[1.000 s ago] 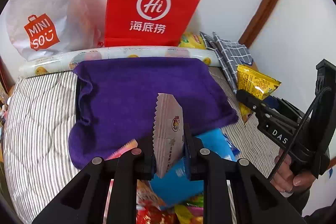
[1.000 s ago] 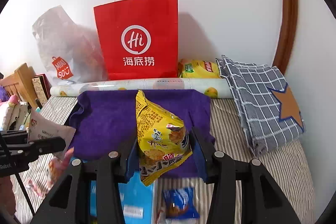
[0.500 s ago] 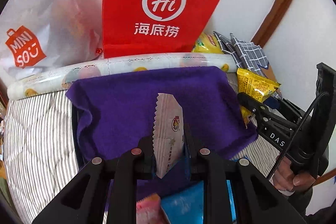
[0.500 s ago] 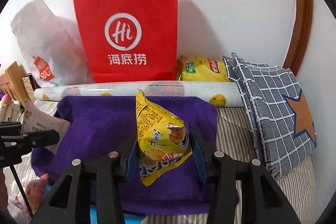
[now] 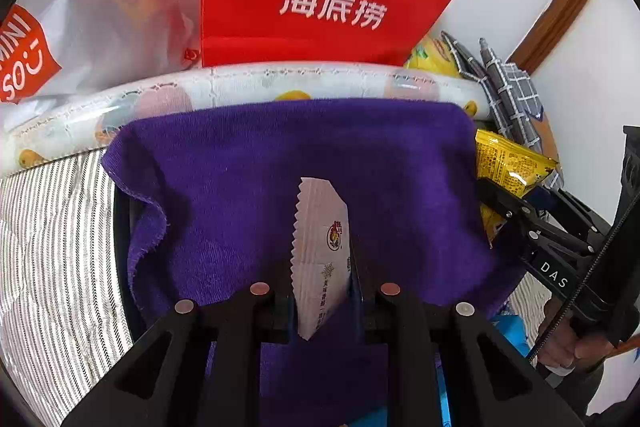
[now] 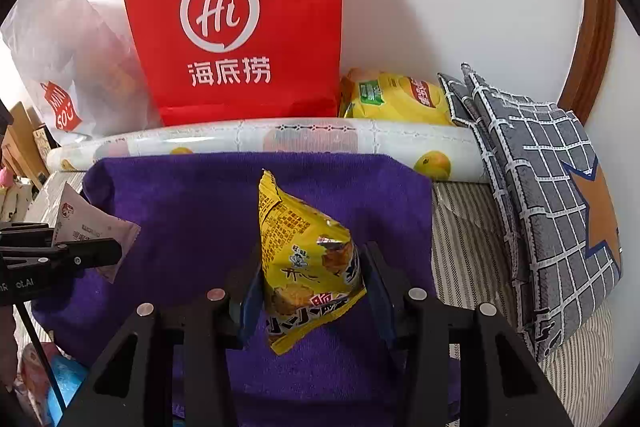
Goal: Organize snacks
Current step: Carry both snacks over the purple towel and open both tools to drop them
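My left gripper (image 5: 320, 291) is shut on a flat white sachet (image 5: 320, 247) with a serrated edge, held upright over a purple towel (image 5: 248, 195). My right gripper (image 6: 308, 287) is shut on a yellow snack packet (image 6: 304, 259), also above the purple towel (image 6: 192, 211). Each view shows the other tool: the right gripper with the yellow packet (image 5: 504, 167) sits at the right of the left wrist view, and the left gripper with the white sachet (image 6: 88, 227) at the left of the right wrist view.
A red paper bag (image 6: 240, 27) and a translucent plastic bag (image 6: 60, 67) stand against the wall behind a printed roll (image 6: 280, 143). A yellow chip bag (image 6: 396, 99) and a checked grey cushion (image 6: 552, 187) lie right. Loose snacks (image 6: 48, 379) lie near on the striped bedding (image 5: 52, 247).
Both grippers have moved forward and down over the purple towel, keeping their packets. The towel and bags loom larger, and the loose snacks below have slid out of the near edge.
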